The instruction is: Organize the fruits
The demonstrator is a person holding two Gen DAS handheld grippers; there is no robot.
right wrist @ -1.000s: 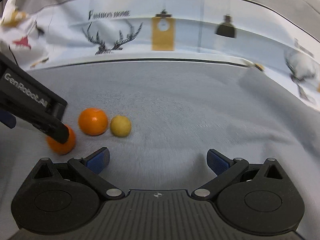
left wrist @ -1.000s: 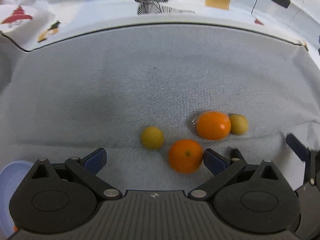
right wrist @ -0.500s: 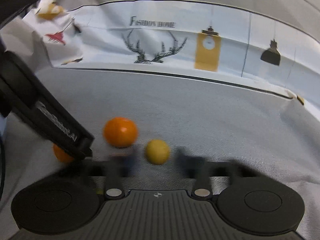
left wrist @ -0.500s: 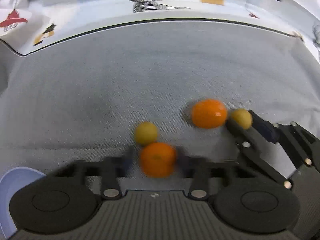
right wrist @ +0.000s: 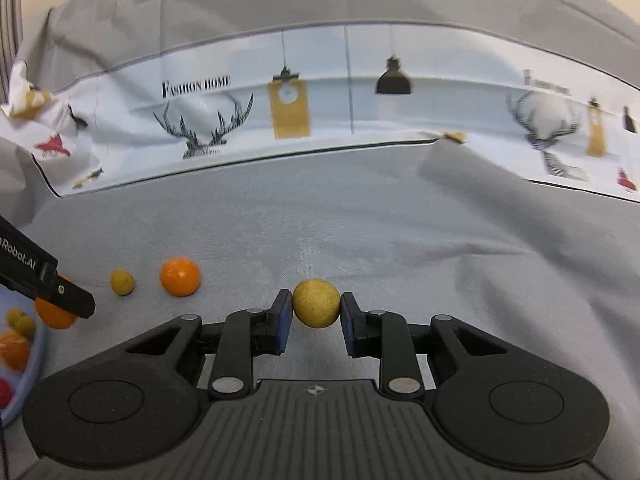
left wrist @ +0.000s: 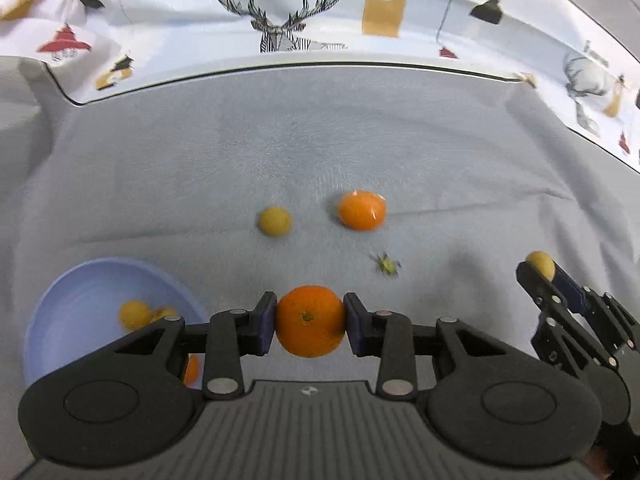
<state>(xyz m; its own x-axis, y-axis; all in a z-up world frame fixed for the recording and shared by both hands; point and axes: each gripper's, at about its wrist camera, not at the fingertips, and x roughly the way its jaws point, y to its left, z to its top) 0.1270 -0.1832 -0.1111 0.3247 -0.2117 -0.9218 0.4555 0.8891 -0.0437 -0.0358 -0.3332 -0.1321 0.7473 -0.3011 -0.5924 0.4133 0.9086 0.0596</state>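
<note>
A grey woven cloth (left wrist: 280,152) covers the desk, creased at its right side. Along its far edge lies a white printed fabric (right wrist: 340,92) with a black stag head (left wrist: 282,16), a mustard clock tag (left wrist: 385,4), black hanging lamps (right wrist: 393,80) and the words "Fashion home" (right wrist: 196,87). A small yellow-green scrap (left wrist: 386,265), blurred, lies on the grey cloth.

cloth (left wrist: 360,152): grey woven, matt | orange (left wrist: 310,320): glossy | bowl (left wrist: 80,280): smooth plastic
</note>
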